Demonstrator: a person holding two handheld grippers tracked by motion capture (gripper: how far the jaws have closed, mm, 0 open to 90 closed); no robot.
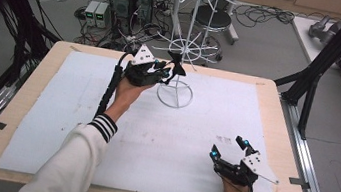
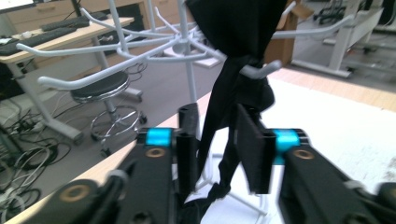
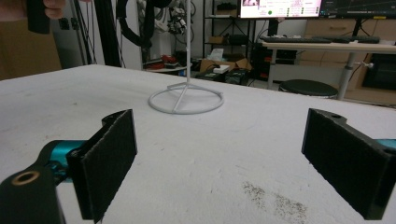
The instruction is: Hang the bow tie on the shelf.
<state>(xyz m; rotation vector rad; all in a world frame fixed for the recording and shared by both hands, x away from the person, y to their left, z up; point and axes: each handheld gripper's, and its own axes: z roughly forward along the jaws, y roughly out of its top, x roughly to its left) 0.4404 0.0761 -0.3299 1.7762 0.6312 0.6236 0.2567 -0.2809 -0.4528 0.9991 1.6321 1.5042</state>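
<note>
White wire rack (image 1: 186,37), a tall stand with two tiers of radiating hooked arms on one upright pole, rises from its ring base (image 1: 174,95) on the pale mat (image 1: 55,110) covering the wooden table (image 1: 270,90). Its long axis runs straight up; the arms spread level, like spokes. No container sits on the mat.

Black cloth (image 2: 236,74) hangs from one hooked arm (image 2: 261,70) of the rack's lower tier, drooping in a narrow strip toward the base. In the left gripper view its top is cut off by the frame and its lower end goes out of sight behind the jaws. In the high view it is a small dark shape (image 1: 178,69) beside the pole, too small to read.

Left gripper (image 2: 217,140), held up at the rack's lower tier, has its jaws partly closed around the hanging strip; the cloth runs between the pads, but whether they actually pinch it I cannot tell.

Right gripper (image 3: 219,163) rests low on the mat, well apart from the rack's base on the person's near side, jaws spread wide with nothing between them. A faint dark smudge (image 3: 275,198) marks the mat just ahead of it.
</note>
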